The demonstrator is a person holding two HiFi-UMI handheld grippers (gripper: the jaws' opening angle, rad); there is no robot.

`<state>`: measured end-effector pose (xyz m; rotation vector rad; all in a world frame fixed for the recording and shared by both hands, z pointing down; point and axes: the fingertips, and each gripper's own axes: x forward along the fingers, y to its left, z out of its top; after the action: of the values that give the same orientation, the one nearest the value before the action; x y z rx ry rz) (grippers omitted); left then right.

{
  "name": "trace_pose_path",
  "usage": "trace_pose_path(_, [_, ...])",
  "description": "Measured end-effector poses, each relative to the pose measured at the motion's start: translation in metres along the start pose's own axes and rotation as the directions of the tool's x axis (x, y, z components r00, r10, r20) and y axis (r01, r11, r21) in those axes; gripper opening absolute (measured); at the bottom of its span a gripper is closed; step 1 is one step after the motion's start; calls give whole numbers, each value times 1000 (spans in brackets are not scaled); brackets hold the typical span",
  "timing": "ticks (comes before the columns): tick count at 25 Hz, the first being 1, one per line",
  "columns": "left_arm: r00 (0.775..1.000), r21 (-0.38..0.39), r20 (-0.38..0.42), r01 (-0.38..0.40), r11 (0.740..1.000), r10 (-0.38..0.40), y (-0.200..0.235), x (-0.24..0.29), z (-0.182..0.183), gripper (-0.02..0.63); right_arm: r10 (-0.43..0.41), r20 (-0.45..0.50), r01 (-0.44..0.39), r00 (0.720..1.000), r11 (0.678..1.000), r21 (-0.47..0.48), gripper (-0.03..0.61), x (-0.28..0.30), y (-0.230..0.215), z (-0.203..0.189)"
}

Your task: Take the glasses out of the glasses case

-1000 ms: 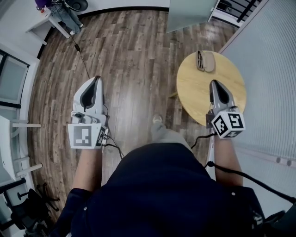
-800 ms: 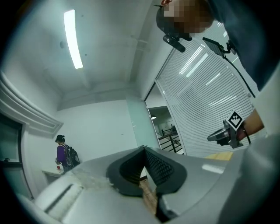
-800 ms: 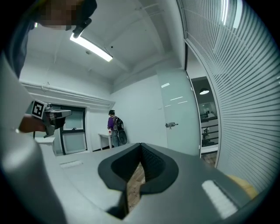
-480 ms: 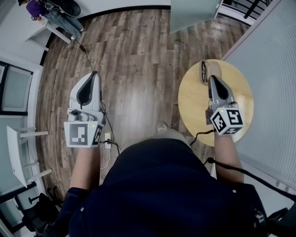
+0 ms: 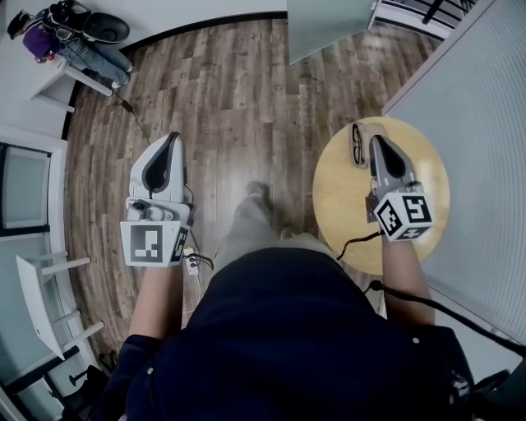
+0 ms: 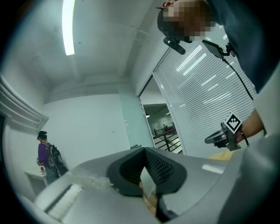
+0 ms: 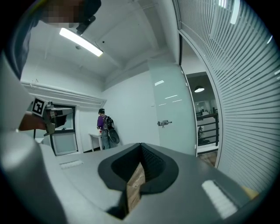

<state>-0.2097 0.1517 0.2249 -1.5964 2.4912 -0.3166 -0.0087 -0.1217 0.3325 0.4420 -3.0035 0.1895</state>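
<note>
On the round wooden table (image 5: 345, 193) at the right lie dark-framed glasses (image 5: 357, 143) beside a tan glasses case (image 5: 369, 131). The nose of my right gripper (image 5: 380, 142) sits right over the case and hides most of it; its jaws are shut on nothing. My left gripper (image 5: 170, 139) hangs over the wooden floor, far left of the table, also shut and holding nothing. Both gripper views point up into the room: the left gripper (image 6: 144, 175) and right gripper (image 7: 140, 168) each show pads pressed together, with neither glasses nor case in sight.
A slatted blind wall (image 5: 485, 140) runs close along the table's right side. A glass door panel (image 5: 325, 25) stands at the back. White furniture (image 5: 37, 279) lines the left. A person with a backpack (image 5: 49, 33) stands far left. A cable (image 5: 136, 115) crosses the floor.
My right gripper moved forward across the table until its nose reached the case and glasses. The left gripper stayed over the floor. The person's leg stepped forward.
</note>
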Motion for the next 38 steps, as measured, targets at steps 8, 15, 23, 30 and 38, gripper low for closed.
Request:
trace_pose_path(8, [972,-29,63,227,973,-225,-17,120,-19,5,-174,-23,174,984,985,17,6,8,-40,-10])
trace_pose_path(15, [880,-41,131,465,884,-457,-57,224,-25,5,-377,-48,380,925,924,45,6,-2,-77,-17])
trace_pose_path(23, [735,-28,180,668,743,-654,-89,313,-28,5,-538,-114,546,835,836,57,8,8,-95,-25])
trace_pose_path(30, [638,-30,159,766,642,-754,-111,356,-54,5,-610,-134,623,781,778,83,6,16,-97,-32])
trace_pose_path(38, [591,-37,174,804,594,-788,-154,361,-48,5,-581,-178,601,795,793,96,6,18,-101,-56])
